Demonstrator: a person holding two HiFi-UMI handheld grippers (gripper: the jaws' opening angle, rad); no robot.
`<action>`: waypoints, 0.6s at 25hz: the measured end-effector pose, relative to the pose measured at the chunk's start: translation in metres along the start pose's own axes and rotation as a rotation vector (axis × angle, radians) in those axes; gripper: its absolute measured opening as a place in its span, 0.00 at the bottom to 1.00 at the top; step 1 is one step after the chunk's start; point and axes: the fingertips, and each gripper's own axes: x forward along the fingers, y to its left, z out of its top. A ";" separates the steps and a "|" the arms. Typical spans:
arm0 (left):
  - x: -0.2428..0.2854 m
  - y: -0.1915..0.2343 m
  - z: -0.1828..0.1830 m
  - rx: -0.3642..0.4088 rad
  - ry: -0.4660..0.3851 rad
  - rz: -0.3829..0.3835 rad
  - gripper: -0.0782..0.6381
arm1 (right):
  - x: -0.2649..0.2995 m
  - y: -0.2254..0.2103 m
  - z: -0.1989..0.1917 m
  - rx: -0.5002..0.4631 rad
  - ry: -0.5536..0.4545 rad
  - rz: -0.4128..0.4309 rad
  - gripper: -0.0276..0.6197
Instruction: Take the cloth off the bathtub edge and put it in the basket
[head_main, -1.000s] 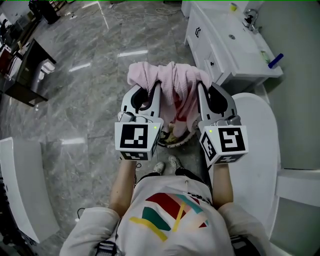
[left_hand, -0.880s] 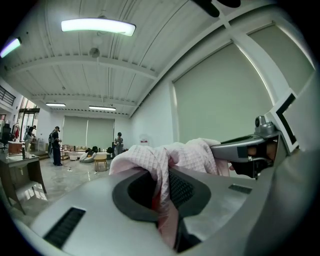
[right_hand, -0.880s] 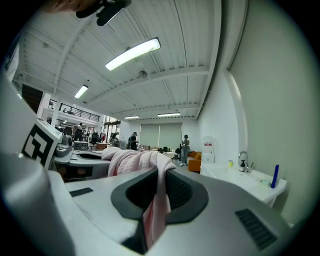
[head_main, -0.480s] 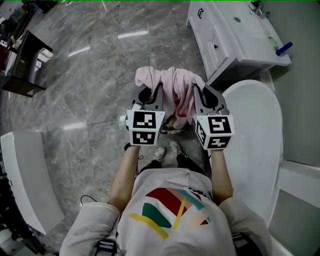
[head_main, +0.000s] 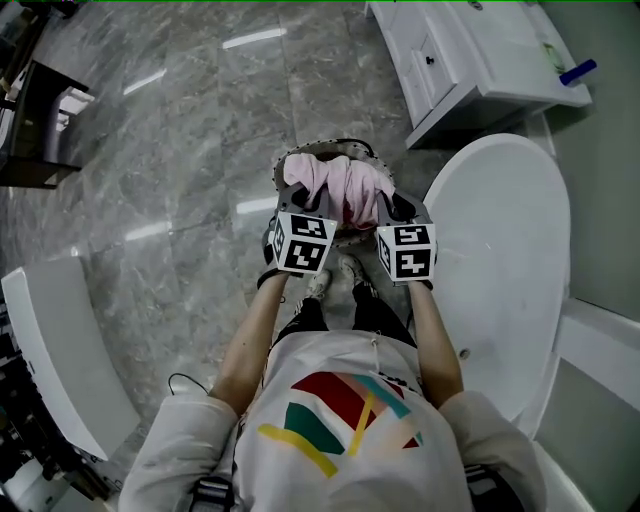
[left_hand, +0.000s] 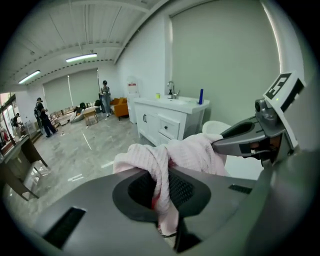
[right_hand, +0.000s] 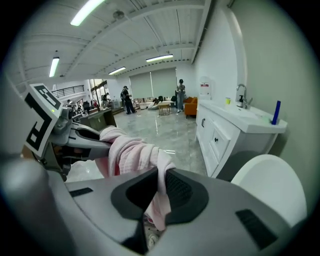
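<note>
The pink cloth hangs bunched between my two grippers, low over a dark round basket on the floor. Whether it touches the basket I cannot tell. My left gripper is shut on the cloth's left end, and my right gripper is shut on its right end. In the left gripper view the cloth runs down between the jaws, with the right gripper beside it. The right gripper view shows the cloth pinched in its jaws. The white bathtub lies just to the right.
A white vanity cabinet with a sink stands at the back right, close to the tub. A white panel lies on the grey marble floor at the left. The person's feet stand right behind the basket. People stand far off in the room.
Both grippers have come down together with the cloth, from chest height to just over the basket. The basket's rim has come into view behind the cloth.
</note>
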 end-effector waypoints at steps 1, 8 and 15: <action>0.005 -0.002 -0.008 0.000 0.021 -0.004 0.18 | 0.004 -0.001 -0.009 0.005 0.020 -0.002 0.11; 0.027 -0.016 -0.042 -0.016 0.108 -0.021 0.18 | 0.020 -0.003 -0.045 0.046 0.095 -0.006 0.12; 0.031 -0.015 -0.032 0.003 0.077 -0.029 0.18 | 0.021 -0.005 -0.037 0.068 0.059 -0.009 0.12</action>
